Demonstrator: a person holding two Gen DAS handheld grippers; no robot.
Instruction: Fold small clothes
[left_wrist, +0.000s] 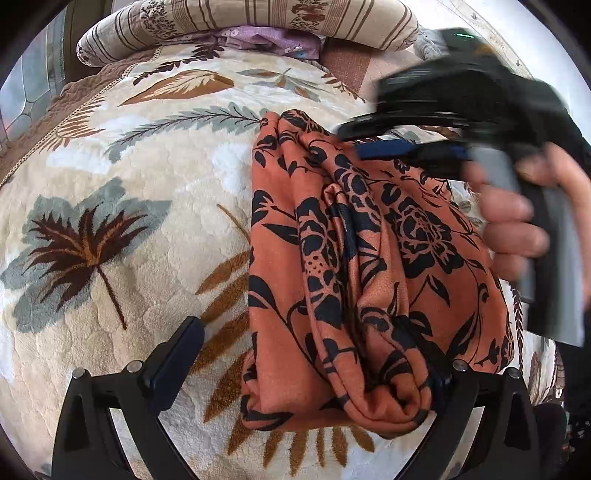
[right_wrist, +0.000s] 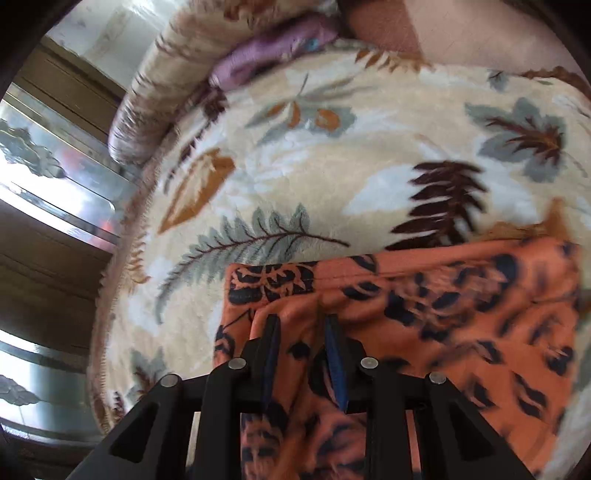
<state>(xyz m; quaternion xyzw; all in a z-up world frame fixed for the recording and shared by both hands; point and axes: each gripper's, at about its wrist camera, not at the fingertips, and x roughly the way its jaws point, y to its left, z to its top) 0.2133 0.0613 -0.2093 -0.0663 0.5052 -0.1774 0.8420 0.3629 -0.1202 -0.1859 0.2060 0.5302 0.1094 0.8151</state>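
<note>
orange floral garment (left_wrist: 354, 266) bunched on leaf-print blanket (left_wrist: 129, 206); left gripper (left_wrist: 306, 354) spread wide

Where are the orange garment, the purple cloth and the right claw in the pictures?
orange garment (left_wrist: 354, 258): left wrist view, on its bunched middle folds.
purple cloth (left_wrist: 273, 42): left wrist view, on the part showing under the striped pillow.
right claw (right_wrist: 301, 332): right wrist view, midway between its fingertips, over the garment.
</note>
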